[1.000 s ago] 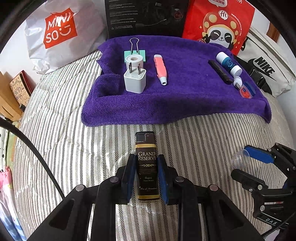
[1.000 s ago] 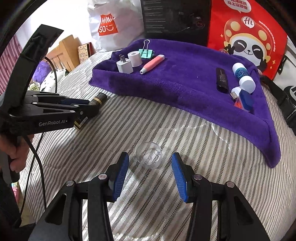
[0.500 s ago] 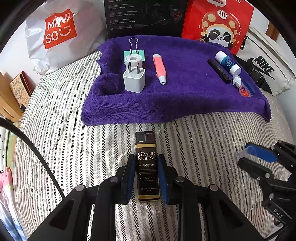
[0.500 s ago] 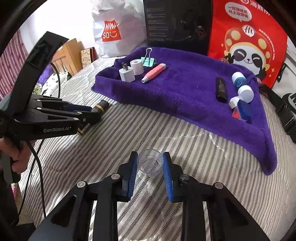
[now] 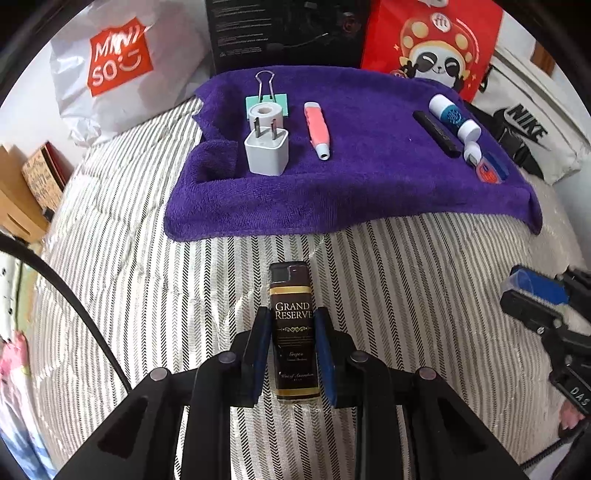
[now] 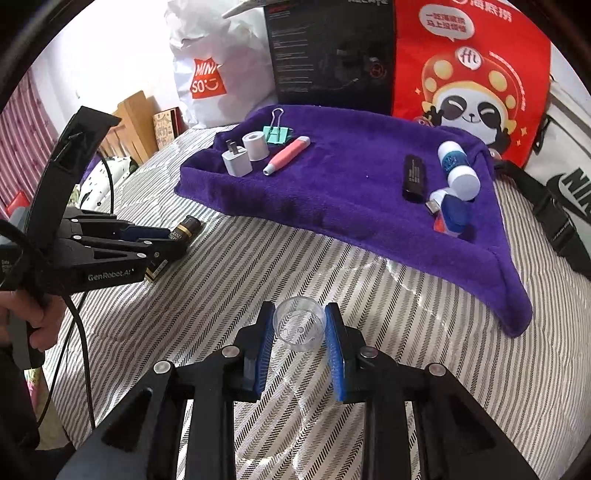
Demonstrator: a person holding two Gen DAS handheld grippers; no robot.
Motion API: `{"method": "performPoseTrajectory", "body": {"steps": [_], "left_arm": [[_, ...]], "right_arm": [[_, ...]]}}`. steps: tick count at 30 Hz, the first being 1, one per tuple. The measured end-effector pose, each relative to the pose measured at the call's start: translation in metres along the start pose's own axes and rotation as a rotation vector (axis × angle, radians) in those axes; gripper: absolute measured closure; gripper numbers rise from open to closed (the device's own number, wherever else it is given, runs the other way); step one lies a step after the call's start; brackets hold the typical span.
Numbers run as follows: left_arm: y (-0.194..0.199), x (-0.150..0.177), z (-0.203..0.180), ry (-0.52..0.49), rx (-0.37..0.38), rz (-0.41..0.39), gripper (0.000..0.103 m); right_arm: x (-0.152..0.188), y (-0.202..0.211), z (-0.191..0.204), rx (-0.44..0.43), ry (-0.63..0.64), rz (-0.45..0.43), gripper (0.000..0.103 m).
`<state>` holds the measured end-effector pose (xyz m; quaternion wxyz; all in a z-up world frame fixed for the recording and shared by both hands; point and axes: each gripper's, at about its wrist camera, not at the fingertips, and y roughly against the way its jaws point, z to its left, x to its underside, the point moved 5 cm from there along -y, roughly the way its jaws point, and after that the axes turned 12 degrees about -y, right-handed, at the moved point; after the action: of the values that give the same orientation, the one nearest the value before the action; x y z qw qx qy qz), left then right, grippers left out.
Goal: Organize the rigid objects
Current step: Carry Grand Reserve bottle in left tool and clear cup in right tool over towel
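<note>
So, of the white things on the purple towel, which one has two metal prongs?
The white plug adapter, at the towel's front left, prongs pointing up. The white roll just behind it has only a hole.

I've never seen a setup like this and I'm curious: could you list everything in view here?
Dark rectangular lighter: one, black and gold, over the striped bedding, in the left gripper.
Small clear plastic cup: one, transparent, in the right gripper.
Purple towel: one, spread on the bedding.
White plug adapter: one, towel's left part.
White tape roll: one, behind the adapter.
Teal binder clip: one, behind the roll.
Pink pen-shaped tool: one, mid-towel.
Black stick: one, towel's right part.
White-and-blue tube: one, beside the stick.
Bags at the back: white, red panda, white Nike.
Black box: one, at the back.
Left gripper, right gripper: both shut on their items.
</note>
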<state>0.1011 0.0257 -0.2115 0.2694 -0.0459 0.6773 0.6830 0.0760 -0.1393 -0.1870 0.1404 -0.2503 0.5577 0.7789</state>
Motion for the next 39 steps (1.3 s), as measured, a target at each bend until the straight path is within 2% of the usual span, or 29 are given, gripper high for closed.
{"method": "performPoseTrajectory", "body": {"steps": [4, 8, 21, 34, 39], "left_arm": [[0.001, 0.0, 0.0, -0.012, 0.002, -0.003, 0.08], [0.01, -0.002, 0.002, 0.016, 0.044, -0.033, 0.08], [0.043, -0.038, 0.007, -0.002, 0.063, -0.107, 0.08], [0.038, -0.083, 0.008, -0.02, 0.086, -0.126, 0.08], [0.028, -0.099, 0.007, -0.026, 0.101, -0.116, 0.08]], "right_arm": [[-0.002, 0.002, -0.003, -0.001, -0.008, -0.004, 0.076], [-0.012, 0.011, -0.007, -0.01, -0.018, -0.024, 0.076], [-0.051, 0.021, -0.022, -0.006, -0.036, -0.063, 0.076], [-0.094, 0.006, -0.032, 0.021, -0.021, -0.081, 0.076], [-0.106, -0.009, -0.04, 0.026, -0.047, -0.061, 0.076]]}}
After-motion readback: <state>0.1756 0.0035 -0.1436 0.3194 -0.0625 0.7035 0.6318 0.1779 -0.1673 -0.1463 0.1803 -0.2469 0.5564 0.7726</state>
